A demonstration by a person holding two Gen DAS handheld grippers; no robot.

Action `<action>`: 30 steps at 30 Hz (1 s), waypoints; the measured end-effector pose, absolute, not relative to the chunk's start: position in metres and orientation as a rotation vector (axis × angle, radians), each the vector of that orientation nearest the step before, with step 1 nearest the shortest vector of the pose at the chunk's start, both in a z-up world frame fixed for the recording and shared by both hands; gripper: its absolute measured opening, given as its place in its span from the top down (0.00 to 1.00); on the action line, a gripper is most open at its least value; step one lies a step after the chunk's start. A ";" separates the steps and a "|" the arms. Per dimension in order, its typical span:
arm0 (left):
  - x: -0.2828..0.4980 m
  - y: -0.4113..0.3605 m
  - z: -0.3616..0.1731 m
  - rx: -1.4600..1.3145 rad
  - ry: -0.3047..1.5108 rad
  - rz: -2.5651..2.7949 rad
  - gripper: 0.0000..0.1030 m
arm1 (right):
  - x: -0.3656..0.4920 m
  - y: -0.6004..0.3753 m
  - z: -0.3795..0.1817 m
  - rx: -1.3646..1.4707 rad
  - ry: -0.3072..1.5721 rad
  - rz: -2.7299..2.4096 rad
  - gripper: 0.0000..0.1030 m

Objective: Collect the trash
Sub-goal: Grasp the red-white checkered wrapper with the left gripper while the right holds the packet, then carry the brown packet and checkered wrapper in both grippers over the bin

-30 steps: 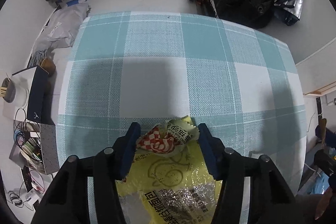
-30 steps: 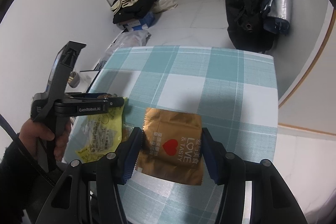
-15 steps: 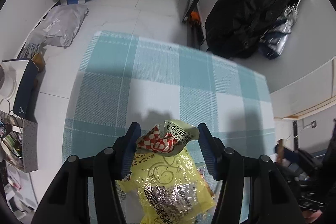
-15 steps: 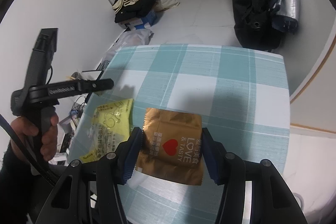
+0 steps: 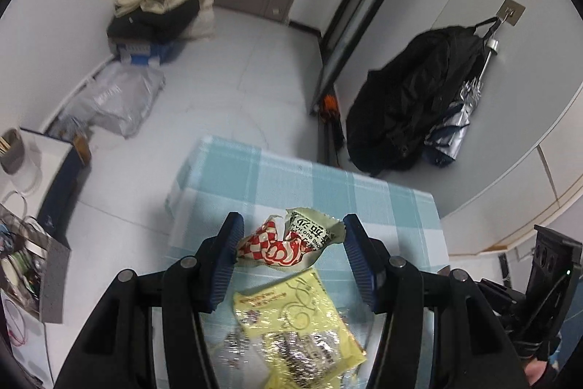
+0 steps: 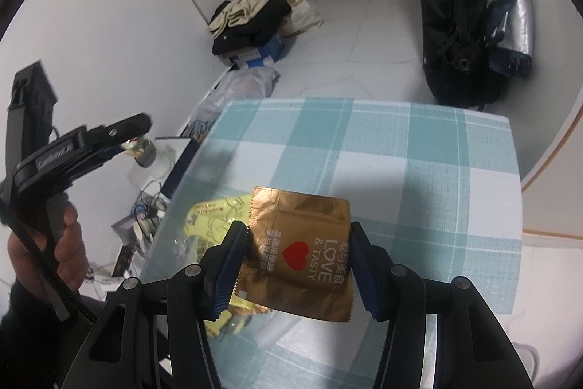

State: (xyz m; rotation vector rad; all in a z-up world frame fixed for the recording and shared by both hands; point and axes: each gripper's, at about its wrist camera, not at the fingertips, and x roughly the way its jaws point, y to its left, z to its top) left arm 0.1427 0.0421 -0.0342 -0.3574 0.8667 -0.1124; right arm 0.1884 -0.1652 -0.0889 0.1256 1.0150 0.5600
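Worktop (image 6: 419,148) carries a yellow wrapper (image 5: 302,327) at its near left, uncollected. Right gripper (image 6: 298,261) jaws pinch the gold packet (image 6: 309,254); left gripper (image 5: 289,243) jaws clamp the crumpled red-checked wrapper (image 5: 284,243), both lifted. No bin visible.

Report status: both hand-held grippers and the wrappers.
Left hand-held gripper shut on red-checked wrapper, lifted. Right hand-held gripper shut on gold packet. Yellow wrapper on checked tablecloth. Nothing blocking.

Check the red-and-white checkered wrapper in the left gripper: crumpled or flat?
Crumpled. The red-and-white checkered wrapper sits bunched and folded between the left gripper's blue fingers, its torn pale-green edge curling upward.
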 end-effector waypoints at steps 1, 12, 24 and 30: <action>0.139 0.044 -0.032 -0.359 0.852 -0.108 0.50 | 0.188 -0.166 -0.087 0.136 1.004 0.556 0.47; 0.099 0.054 -0.006 -0.363 0.722 -0.080 0.50 | 0.153 -0.182 -0.062 0.179 0.908 0.480 0.47; 0.037 0.049 0.025 -0.402 0.612 -0.096 0.50 | 0.089 -0.205 -0.032 0.213 0.800 0.465 0.47; 0.019 0.042 0.040 -0.404 0.565 -0.090 0.50 | 0.071 -0.216 -0.020 0.267 0.785 0.474 0.47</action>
